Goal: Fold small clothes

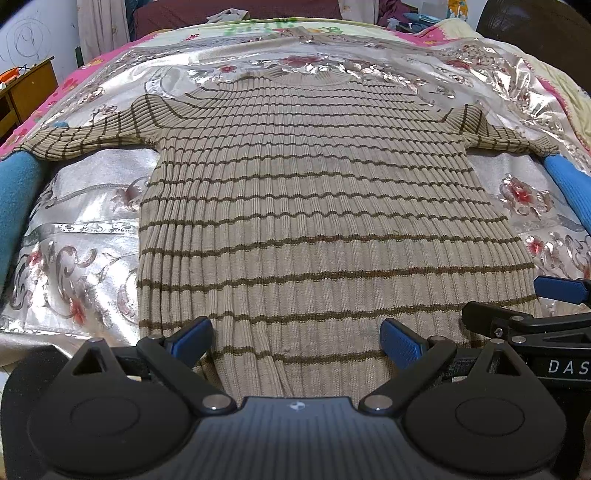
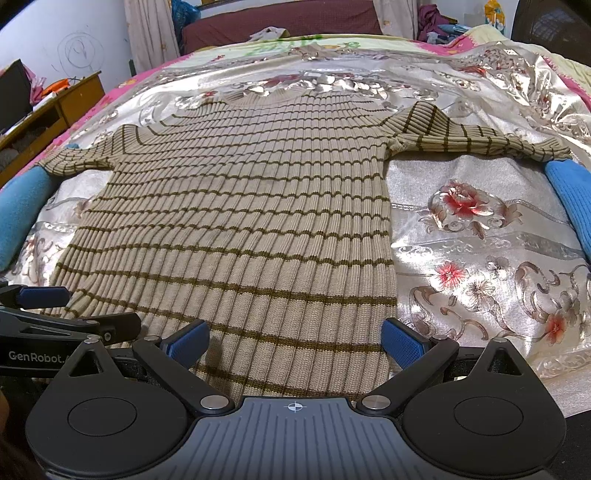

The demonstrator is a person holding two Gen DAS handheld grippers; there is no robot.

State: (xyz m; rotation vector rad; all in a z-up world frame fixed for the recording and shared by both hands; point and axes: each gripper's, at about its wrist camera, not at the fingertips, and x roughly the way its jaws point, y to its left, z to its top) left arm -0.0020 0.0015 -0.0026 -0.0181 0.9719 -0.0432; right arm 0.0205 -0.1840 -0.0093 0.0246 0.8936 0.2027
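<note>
Striped sweater (image 1: pixel 306 206) flat on floral cloth (image 1: pixel 85 236); left gripper (image 1: pixel 297 341) fingers (image 1: pixel 194 339) spread.

I see a beige ribbed sweater (image 1: pixel 314 206) with thin dark-olive stripes lying flat and unfolded on the bed, collar at the far end, hem nearest me. Both short sleeves stretch out sideways, and a blue cuff (image 2: pixel 569 199) pokes out beyond each sleeve end.

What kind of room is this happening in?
Most likely a bedroom in a home. A striped sweater lies spread on a bed covered by a shiny floral bedspread, with a wooden desk against the wall and a pile of clothes at the far end.
</note>
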